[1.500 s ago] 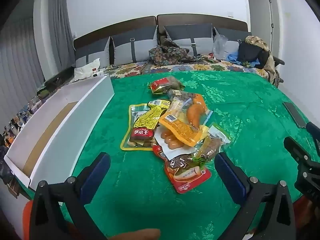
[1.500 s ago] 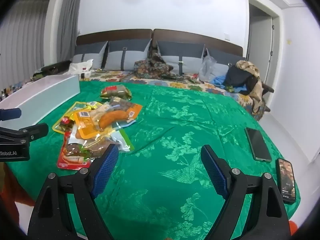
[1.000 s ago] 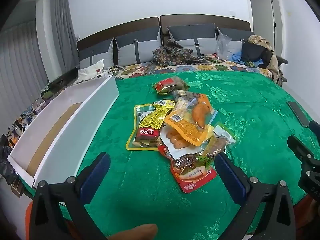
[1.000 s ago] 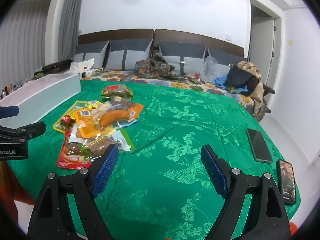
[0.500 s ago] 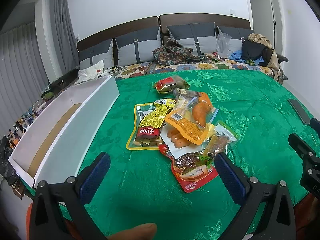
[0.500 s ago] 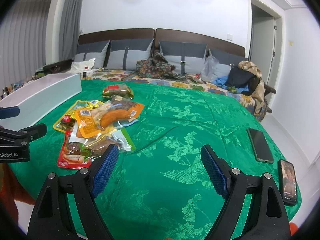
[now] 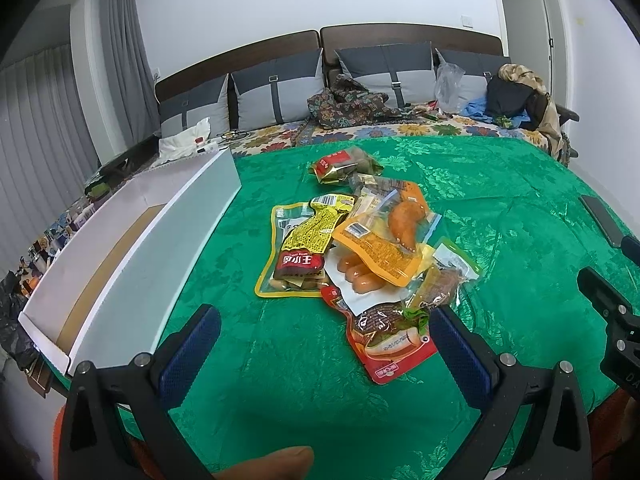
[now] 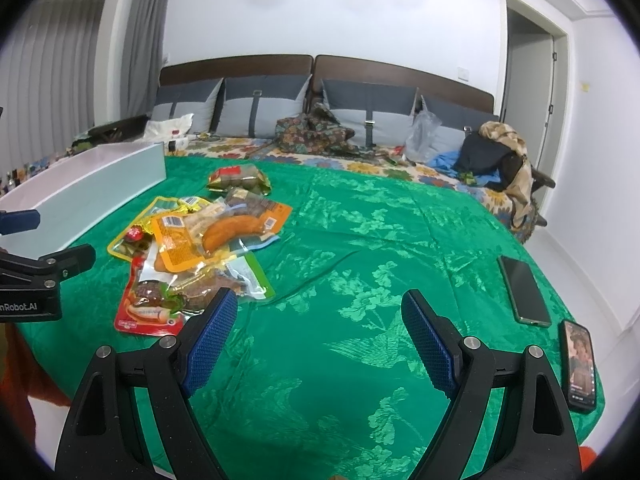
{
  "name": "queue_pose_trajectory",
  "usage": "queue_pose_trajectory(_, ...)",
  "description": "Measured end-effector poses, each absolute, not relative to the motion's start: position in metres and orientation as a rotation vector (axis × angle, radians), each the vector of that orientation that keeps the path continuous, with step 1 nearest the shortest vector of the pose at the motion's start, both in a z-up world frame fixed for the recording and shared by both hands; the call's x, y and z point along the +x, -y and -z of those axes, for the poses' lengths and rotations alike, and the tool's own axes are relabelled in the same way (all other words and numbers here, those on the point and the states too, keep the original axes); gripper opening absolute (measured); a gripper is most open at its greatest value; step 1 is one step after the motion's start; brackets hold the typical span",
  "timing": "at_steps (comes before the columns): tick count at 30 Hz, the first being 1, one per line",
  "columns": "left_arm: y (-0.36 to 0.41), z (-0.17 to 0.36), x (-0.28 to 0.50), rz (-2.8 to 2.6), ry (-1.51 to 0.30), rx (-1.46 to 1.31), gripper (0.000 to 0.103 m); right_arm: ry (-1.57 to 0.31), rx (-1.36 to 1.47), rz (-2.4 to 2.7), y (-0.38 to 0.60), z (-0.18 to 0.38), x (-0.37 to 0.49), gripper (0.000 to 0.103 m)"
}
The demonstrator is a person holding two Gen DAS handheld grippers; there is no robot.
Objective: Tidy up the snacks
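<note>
A pile of snack packets [image 7: 360, 248] lies on the green cloth [image 7: 500, 208]; it also shows in the right wrist view [image 8: 200, 240]. On top is an orange packet with a drumstick [image 7: 384, 236]. A red sausage packet [image 7: 390, 340] lies nearest me. A red and gold bag [image 7: 344, 164] lies apart at the far side. A long white box [image 7: 132, 256] stands open at the left. My left gripper [image 7: 324, 344] is open and empty, just short of the pile. My right gripper [image 8: 320, 328] is open and empty over bare cloth, right of the pile.
Two phones [image 8: 524, 290] [image 8: 580, 364] lie at the cloth's right edge. Behind the table is a bed with grey cushions [image 7: 276, 88], clothes and a bag [image 8: 492, 160]. The left gripper's body [image 8: 36, 276] shows at the left of the right wrist view.
Both grippers have drifted very slightly; the view of the pile shifted a little. Nothing was taken hold of or moved on the cloth.
</note>
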State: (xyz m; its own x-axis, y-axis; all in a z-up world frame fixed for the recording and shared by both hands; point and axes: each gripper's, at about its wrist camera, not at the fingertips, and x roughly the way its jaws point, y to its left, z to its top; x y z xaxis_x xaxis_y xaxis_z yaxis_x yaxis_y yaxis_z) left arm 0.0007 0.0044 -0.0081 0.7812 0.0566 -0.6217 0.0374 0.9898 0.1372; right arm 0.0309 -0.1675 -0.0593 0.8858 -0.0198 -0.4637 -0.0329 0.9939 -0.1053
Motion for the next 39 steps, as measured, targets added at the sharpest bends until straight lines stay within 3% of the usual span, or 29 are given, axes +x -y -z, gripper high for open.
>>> queue_pose_trajectory(39,-0.015,0.035,0.012,-0.028,-0.754,0.132,0.103,-0.538,-0.111,-0.033,0.168,0.073,0.046,0.087)
